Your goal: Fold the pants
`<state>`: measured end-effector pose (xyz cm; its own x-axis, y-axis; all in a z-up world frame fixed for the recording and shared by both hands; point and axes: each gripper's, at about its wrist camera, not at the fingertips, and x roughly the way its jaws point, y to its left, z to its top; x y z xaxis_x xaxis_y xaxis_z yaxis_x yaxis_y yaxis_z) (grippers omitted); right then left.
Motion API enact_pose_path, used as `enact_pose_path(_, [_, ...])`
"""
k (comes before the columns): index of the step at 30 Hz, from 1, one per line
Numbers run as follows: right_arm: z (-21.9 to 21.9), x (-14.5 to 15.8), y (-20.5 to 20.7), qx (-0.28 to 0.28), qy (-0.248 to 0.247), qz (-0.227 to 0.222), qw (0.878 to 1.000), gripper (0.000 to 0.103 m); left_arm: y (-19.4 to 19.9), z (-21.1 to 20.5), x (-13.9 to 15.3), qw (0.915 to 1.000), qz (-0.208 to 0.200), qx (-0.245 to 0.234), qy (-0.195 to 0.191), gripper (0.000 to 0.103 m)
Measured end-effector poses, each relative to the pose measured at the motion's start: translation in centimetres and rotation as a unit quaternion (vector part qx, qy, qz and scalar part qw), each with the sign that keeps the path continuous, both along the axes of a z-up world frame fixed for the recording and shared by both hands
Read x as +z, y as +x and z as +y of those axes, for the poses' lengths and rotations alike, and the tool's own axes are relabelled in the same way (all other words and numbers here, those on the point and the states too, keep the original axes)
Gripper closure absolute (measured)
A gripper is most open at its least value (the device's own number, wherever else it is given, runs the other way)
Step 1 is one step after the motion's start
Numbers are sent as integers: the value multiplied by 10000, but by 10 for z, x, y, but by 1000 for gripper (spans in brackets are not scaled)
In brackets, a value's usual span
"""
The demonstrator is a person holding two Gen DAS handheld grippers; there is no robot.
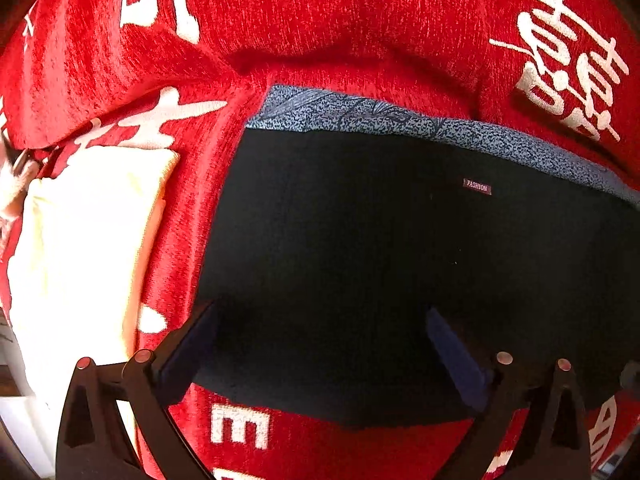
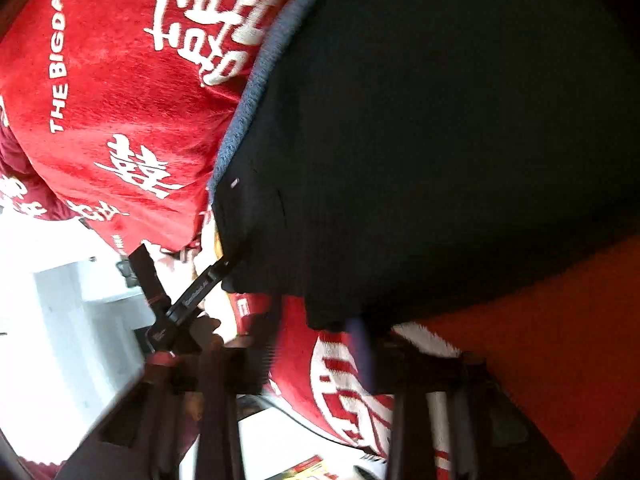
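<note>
Pants mostly folded — centre frame, on red blanket.
Left gripper spread wide above the cloth; right gripper pinched closed, grasp unclear — perhaps one last fold remaining.

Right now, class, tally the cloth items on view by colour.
Black pants with blue patterned lining: 1
Red blanket with white lettering: 1
Cream folded cloth: 1
Total: 3
</note>
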<state>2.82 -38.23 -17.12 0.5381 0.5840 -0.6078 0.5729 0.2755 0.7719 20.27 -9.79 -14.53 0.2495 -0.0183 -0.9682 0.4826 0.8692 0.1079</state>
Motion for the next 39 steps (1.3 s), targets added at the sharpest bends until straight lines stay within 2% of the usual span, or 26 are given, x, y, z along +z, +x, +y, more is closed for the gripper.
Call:
enact_pose_path(2, [1,23,10,279,-492,-150,9983,96,-4,2,1,9998,-100,-181,49,0])
enact_pose_path(4, [7,34,9,493,-874,-130,9949,97,-3,10,-1,9998,-94,-164,-31,0])
enact_pose_path(8, [23,13,-11,468,-962,309,9938,98,-4,17,-3,9998,-146,-123,-106,0])
enact_pose_path(9, [25,7,-15,464,-894,381,9942,103,-5,16,-3,9997,-179,-140,-74,0])
enact_pose_path(10, [28,3,-20,524,-863,526,9935,103,-5,15,-2,9997,-193,-140,-46,0])
enact_pose_path(12, [33,7,-26,712,-801,525,9929,102,-8,12,3,9997,-212,-108,81,0])
enact_pose_path(13, [35,18,-27,937,-907,485,9903,99,-10,11,7,9996,-224,-105,128,0])
enact_pose_path(15, [34,42,-27,1337,-1339,370,9812,99,-17,6,18,9995,-244,-163,87,0])
enact_pose_path(17, [25,63,-21,1554,-1782,290,9712,85,-32,-7,37,9992,-282,-263,-128,0])
enact_pose_path(18, [15,71,-17,1517,-1875,247,9702,61,-39,-16,44,9987,-278,-340,-241,0])
enact_pose_path(19, [4,73,-16,1378,-1786,231,9740,43,-43,-24,47,9982,-262,-427,-335,0])
enact_pose_path(20, [-7,70,-17,1158,-1502,211,9816,42,-49,-33,50,9975,-243,-525,-410,0])
enact_pose_path(21, [-18,64,-20,894,-1189,247,9886,42,-56,-48,50,9965,-187,-655,-493,0])
enact_pose_path(23, [-28,50,-26,524,-831,355,9945,42,-65,-70,43,9955,-96,-764,-558,0])
enact_pose_path(27, [-30,24,-32,133,-355,370,9986,53,-79,-103,25,9947,197,-677,-753,0])
enact_pose_path(31, [-33,20,-42,-304,-162,139,9993,55,-98,-115,10,9940,380,-750,-706,0])
enact_pose_path(34, [-36,16,-48,-541,31,91,9985,55,-103,-113,12,9946,425,-658,-682,0])
enact_pose_path(39, [-38,23,-51,-583,37,-63,9983,55,-96,-107,17,9958,434,-431,-688,0])
